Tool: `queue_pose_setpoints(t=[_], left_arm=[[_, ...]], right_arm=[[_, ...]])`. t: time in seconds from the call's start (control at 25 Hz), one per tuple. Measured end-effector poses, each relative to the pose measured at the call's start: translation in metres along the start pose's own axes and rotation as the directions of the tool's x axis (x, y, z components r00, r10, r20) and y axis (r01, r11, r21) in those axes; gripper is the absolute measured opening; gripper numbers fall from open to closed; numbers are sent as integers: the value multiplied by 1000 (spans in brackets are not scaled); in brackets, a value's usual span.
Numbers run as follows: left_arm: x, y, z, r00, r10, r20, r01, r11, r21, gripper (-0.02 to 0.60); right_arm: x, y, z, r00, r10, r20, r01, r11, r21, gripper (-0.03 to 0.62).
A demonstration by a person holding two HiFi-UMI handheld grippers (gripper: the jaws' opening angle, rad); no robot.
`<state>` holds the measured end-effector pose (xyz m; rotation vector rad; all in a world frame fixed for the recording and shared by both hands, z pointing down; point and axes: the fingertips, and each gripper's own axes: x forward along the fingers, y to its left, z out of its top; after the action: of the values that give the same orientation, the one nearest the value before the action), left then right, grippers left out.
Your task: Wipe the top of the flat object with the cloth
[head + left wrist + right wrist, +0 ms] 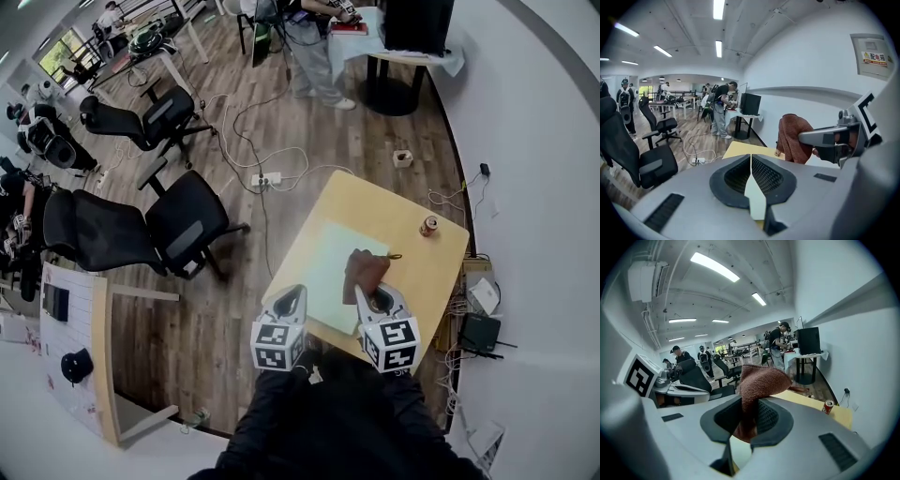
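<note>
Evidently readying a wipe, the right gripper (377,294) is clamped on the bunched brown cloth (365,270), held over the pale green flat object (326,267) on the table (427,272) (probably to lower it), while the left gripper (294,296), jaws together and empty, hangs beside the sheet's near edge.

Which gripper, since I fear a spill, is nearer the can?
Right. The right gripper, shut on the cloth, is short of the can; the left gripper is farther left, at the table edge.
</note>
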<state>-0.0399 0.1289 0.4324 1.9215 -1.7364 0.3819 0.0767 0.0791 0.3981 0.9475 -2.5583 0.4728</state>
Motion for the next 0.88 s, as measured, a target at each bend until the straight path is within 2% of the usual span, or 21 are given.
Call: queue_pose_setpoints(t=[0.52,0.64,0.88], left_arm=[[84,49,-40,987,-37,-156,32,999,-34,35],[109,62,-51,976,-60,-209,52,998,-44,35],[154,98,-86,941,-113,-319,95,993,-71,37]], right_arm=[[70,-30,-33,992,-19,-128,32,995,99,69],[90,-38,-41,987,-25,-161,48,989,141,69],[148,-46,-56,972,-36,-233,78,982,171,69]])
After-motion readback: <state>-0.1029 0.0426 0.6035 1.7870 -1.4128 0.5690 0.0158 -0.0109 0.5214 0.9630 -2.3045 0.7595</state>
